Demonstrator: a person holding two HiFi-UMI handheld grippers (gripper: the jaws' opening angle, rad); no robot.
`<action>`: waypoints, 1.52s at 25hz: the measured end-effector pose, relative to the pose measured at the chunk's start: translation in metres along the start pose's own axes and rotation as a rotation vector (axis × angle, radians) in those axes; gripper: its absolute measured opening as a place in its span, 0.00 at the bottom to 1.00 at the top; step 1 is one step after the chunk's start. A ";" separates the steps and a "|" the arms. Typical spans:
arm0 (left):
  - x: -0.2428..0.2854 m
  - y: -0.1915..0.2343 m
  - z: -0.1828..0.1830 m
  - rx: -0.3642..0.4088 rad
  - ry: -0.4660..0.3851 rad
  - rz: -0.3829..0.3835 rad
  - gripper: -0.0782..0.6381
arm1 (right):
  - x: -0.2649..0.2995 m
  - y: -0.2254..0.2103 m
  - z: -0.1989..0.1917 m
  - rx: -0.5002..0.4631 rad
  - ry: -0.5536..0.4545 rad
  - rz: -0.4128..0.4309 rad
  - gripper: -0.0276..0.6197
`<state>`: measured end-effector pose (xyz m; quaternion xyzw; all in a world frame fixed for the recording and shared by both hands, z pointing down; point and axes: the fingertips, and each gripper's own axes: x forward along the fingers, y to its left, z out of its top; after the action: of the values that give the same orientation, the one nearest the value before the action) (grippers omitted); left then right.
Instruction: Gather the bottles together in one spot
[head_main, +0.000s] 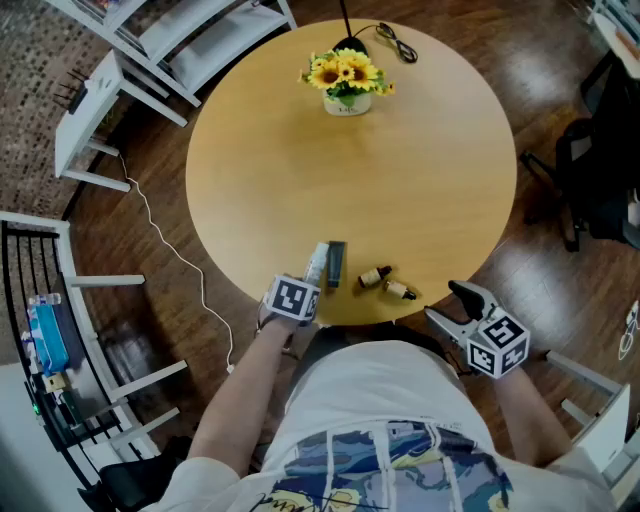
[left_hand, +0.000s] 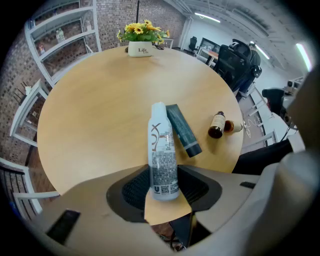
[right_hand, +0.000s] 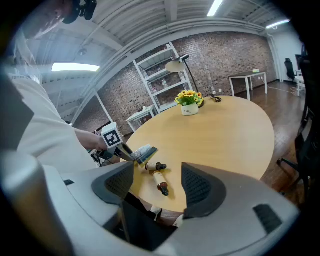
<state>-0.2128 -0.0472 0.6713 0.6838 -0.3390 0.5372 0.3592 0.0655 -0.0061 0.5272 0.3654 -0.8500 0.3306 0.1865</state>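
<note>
Left gripper (left_hand: 164, 176) fingers (left_hand: 132, 189) pinching Lux bottle (left_hand: 161, 150); right gripper (right_hand: 157, 181) fingers gaping, empty; dropper bottles (head_main: 376, 276) lying near surface (head_main: 300, 150) edge, possibly rolling off.

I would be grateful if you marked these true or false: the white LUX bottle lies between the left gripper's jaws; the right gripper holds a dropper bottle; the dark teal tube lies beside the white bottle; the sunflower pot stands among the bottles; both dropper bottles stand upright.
1. The white LUX bottle lies between the jaws of the left gripper. True.
2. The right gripper holds a dropper bottle. False: its jaws are apart and empty.
3. The dark teal tube lies beside the white bottle. True.
4. The sunflower pot stands among the bottles. False: it stands at the far side of the table.
5. Both dropper bottles stand upright. False: they lie on their sides.
</note>
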 end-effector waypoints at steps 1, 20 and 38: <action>-0.001 0.000 0.002 -0.026 -0.023 -0.017 0.36 | 0.003 0.000 0.000 -0.005 -0.003 -0.003 0.53; -0.207 -0.107 0.098 0.250 -0.719 -0.596 0.36 | 0.109 0.141 0.158 0.117 -0.231 0.416 0.48; -0.247 -0.123 0.169 0.576 -0.407 -0.385 0.36 | 0.117 0.088 0.155 -0.691 0.021 -0.413 0.35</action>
<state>-0.0730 -0.1090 0.3860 0.8999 -0.1044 0.3867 0.1722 -0.0896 -0.1276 0.4448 0.4410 -0.8178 -0.0153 0.3695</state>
